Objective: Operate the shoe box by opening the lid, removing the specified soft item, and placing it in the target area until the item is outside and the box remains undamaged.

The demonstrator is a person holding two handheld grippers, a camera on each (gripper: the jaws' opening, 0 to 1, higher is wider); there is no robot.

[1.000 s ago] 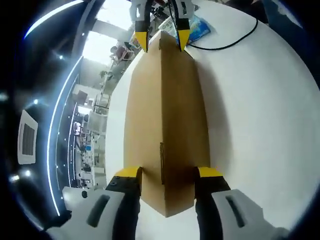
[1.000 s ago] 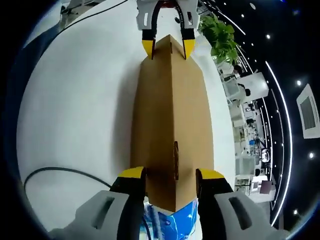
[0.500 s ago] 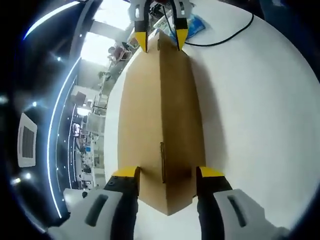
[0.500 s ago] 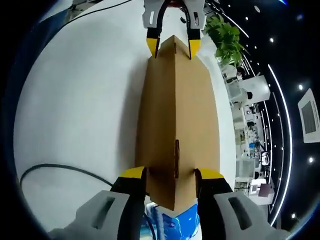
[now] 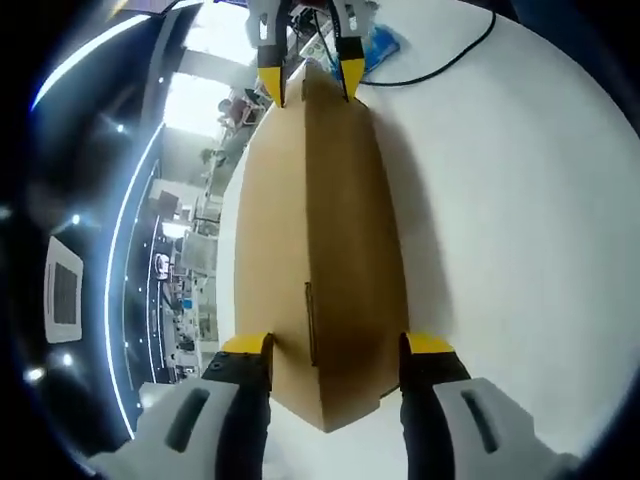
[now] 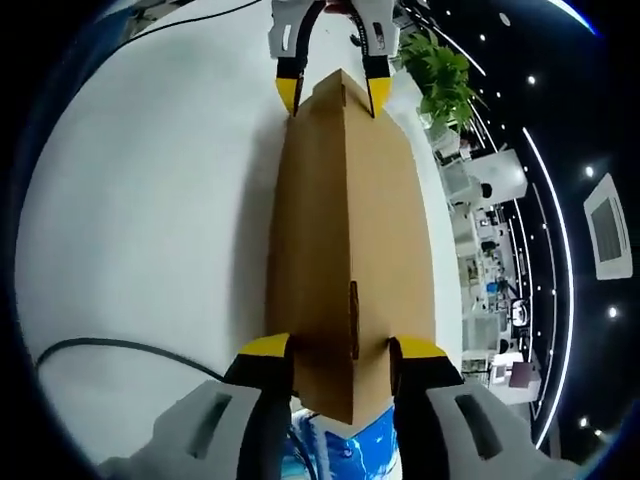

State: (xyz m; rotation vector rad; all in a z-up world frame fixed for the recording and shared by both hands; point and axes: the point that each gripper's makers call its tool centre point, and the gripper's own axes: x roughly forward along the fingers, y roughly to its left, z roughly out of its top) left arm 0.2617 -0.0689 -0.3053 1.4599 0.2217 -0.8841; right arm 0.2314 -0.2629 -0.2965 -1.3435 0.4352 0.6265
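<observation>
Item: long brown cardboard shoe box (image 5: 320,230), lid closed, lying on a white round table (image 5: 520,220) and held from both ends. Left gripper (image 5: 337,346), yellow-tipped, jaws clamped on either side of the box's near end in the left gripper view; right gripper (image 5: 307,82) gripping the far end likewise. In the right gripper view the right gripper (image 6: 339,347) is closed on its own near end. Also present: black cable (image 6: 120,345) on the table; blue printed soft packet (image 6: 345,450) beneath the right gripper; green potted plant (image 6: 447,85) beyond the table edge.

The plain brown cardboard shoe box (image 5: 320,230) lies lengthwise on white, its lid apparently closed.
</observation>
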